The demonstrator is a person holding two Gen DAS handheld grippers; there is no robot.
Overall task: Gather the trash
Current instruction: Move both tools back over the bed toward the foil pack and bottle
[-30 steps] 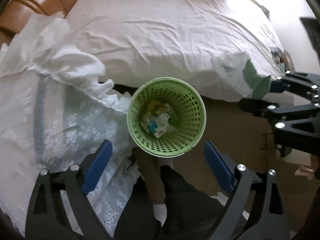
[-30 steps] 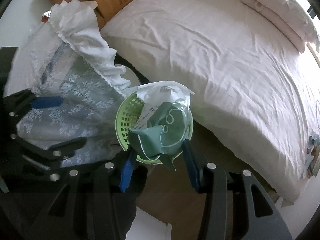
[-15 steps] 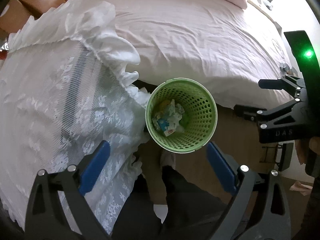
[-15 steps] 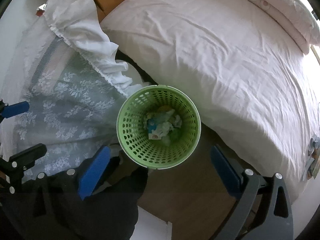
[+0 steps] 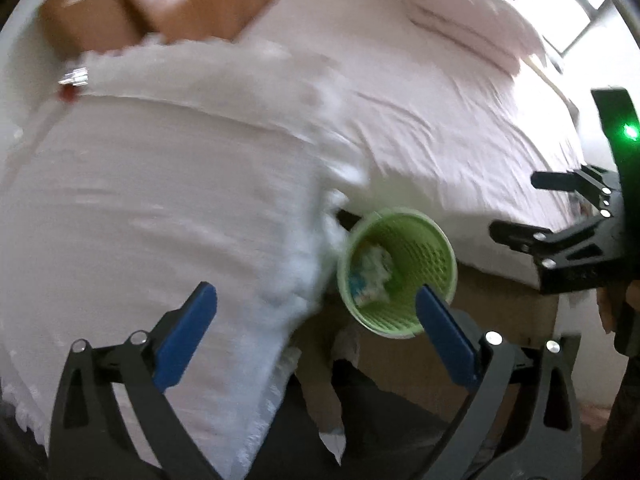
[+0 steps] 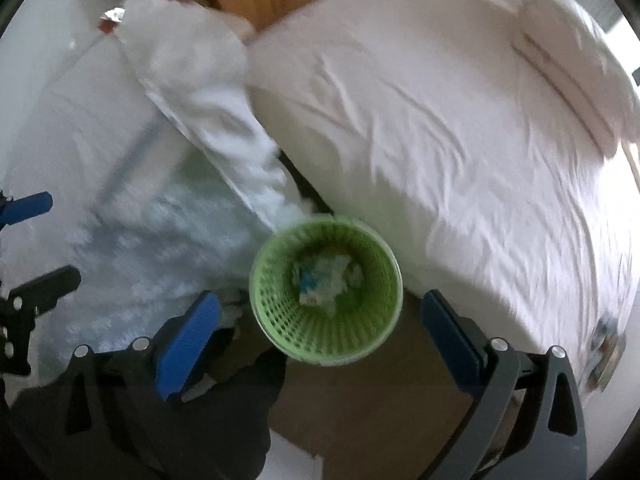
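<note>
A green mesh waste basket (image 5: 424, 248) (image 6: 280, 312) stands on the floor between the bed and a lace-covered table. Crumpled paper and wrapper trash (image 5: 370, 276) (image 6: 326, 280) lies at its bottom. My left gripper (image 5: 313, 288) hangs high over the lace cloth's edge, its jaws opening with nothing between them. My right gripper (image 6: 320, 295) is open and empty, straight above the basket. Each gripper also shows at the edge of the other's view: the right gripper (image 5: 516, 204) and the left gripper (image 6: 44, 240). A small silver and red wrapper (image 5: 72, 80) (image 6: 112, 18) lies at the table's far corner.
A bed with a pale wrinkled sheet (image 5: 440, 120) (image 6: 440, 120) fills the right, with pillows (image 5: 472, 12) at its far end. The white lace cloth (image 5: 160, 200) covers the table on the left. A person's dark-trousered legs (image 5: 360, 420) stand near the basket. Small items (image 6: 604, 344) lie on the bed's right edge.
My right gripper opened and let a green and white bag drop into the basket. Both grippers rose and drifted left, so the basket looks smaller and more lace cloth shows.
</note>
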